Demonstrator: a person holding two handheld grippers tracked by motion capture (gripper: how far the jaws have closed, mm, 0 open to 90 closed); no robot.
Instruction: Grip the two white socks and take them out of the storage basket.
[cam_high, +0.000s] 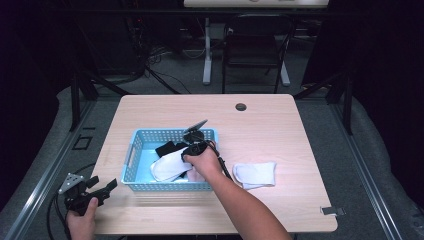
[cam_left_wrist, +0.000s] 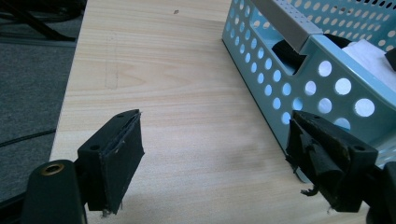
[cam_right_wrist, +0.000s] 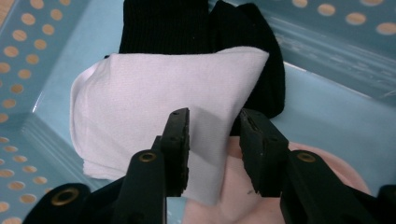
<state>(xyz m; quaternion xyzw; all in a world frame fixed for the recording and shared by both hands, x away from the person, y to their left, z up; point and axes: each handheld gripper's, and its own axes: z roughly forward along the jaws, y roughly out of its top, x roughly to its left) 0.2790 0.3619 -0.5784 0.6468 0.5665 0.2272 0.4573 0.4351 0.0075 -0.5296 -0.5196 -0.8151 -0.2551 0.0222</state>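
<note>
A light blue perforated basket (cam_high: 132, 150) stands on the wooden table (cam_high: 280, 130). In it a white sock (cam_high: 167, 167) lies over a black sock (cam_high: 166, 148), and a pink piece (cam_right_wrist: 233, 186) shows under the white sock's near edge. My right gripper (cam_high: 189, 150) reaches down into the basket. Its jaws (cam_right_wrist: 214, 121) stand apart over the white sock's (cam_right_wrist: 140, 107) corner, and the pads do not press it. My left gripper (cam_high: 107, 186) hovers open and empty at the table's front left corner, its jaws (cam_left_wrist: 215, 119) pointing toward the basket's end wall (cam_left_wrist: 327, 70).
A second white sock (cam_high: 255, 174) lies flat on the table right of the basket. A cable hole (cam_high: 241, 106) sits near the far edge, and a small grey tab (cam_high: 332, 210) at the front right corner. A chair (cam_high: 255, 45) stands beyond the table.
</note>
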